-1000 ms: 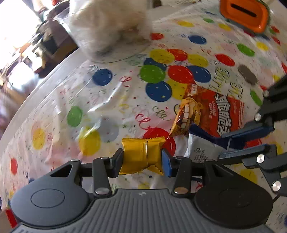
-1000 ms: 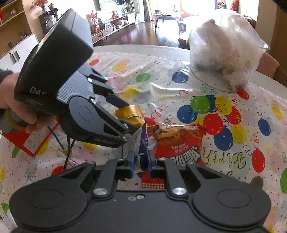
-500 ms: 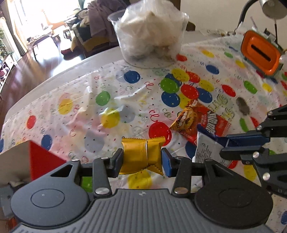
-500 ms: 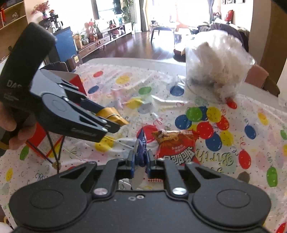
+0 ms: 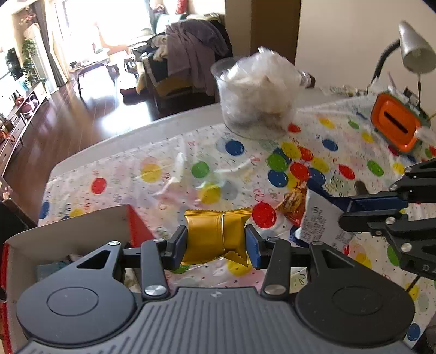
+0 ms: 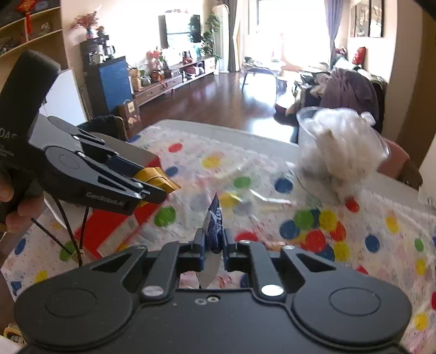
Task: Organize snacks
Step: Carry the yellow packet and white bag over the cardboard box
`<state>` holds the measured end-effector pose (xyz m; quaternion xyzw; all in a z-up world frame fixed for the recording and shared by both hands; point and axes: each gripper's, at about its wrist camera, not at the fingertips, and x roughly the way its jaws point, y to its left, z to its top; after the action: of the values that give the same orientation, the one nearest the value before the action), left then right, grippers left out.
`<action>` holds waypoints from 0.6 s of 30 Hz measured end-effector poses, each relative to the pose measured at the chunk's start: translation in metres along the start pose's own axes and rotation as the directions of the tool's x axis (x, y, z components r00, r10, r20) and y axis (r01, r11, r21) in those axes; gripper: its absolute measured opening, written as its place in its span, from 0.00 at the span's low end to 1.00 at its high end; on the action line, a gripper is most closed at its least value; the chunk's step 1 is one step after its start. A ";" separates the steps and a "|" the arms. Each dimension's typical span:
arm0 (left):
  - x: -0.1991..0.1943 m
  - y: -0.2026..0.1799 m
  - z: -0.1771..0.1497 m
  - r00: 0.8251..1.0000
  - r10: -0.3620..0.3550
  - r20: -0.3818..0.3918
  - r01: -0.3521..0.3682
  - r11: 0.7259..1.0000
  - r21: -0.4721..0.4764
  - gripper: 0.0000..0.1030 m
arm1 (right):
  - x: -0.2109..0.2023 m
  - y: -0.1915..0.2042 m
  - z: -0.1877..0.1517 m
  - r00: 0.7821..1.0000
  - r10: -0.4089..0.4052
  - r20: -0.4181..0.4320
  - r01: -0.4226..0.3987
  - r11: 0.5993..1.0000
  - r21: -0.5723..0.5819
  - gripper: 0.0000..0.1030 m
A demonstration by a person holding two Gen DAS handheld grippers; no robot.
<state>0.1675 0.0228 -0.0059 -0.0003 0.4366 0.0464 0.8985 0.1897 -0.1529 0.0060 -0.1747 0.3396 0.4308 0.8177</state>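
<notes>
Two pkts (image 5: 216, 234) (image 6: 214, 227): gold crosswise, blue edge-up

A dark polished wood floor (image 6: 218, 100) runs back into a long living room, catching bright glare from tall windows (image 6: 288, 30) at the far end, which are washed out by daylight and flanked by purple-grey curtains (image 6: 333, 27). A low cabinet (image 6: 174, 79) lines the left wall beneath a dark television (image 6: 179, 30), with leafy plants (image 6: 211, 35) beside it. Wooden shelves (image 6: 30, 24) hang at the upper left above a blue cabinet (image 6: 113, 81). A chair draped with purplish clothing (image 5: 190, 51) stands beyond the tabletop's far edge. The right wall (image 5: 351, 40) is plain cream, with a grey gooseneck lamp (image 5: 414, 49) before it
</notes>
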 end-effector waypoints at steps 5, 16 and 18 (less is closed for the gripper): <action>-0.027 0.023 -0.002 0.999 0.031 0.043 -0.030 0.999 -0.019 0.43 | 0.001 0.020 0.022 0.999 0.024 0.026 -0.023 0.999 -0.028 0.10; -0.057 0.094 -0.023 0.992 0.111 0.063 -0.105 0.990 -0.092 0.43 | 0.028 0.082 0.068 0.995 0.083 0.056 -0.076 0.991 -0.114 0.10; -0.060 0.108 -0.028 0.990 0.127 0.061 -0.121 0.987 -0.105 0.43 | 0.036 0.093 0.073 0.994 0.091 0.057 -0.084 0.988 -0.126 0.10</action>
<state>0.0994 0.1238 0.0281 -0.0170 0.4025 0.1243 0.9068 0.1570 -0.0371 0.0330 -0.1965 0.2940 0.4917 0.7958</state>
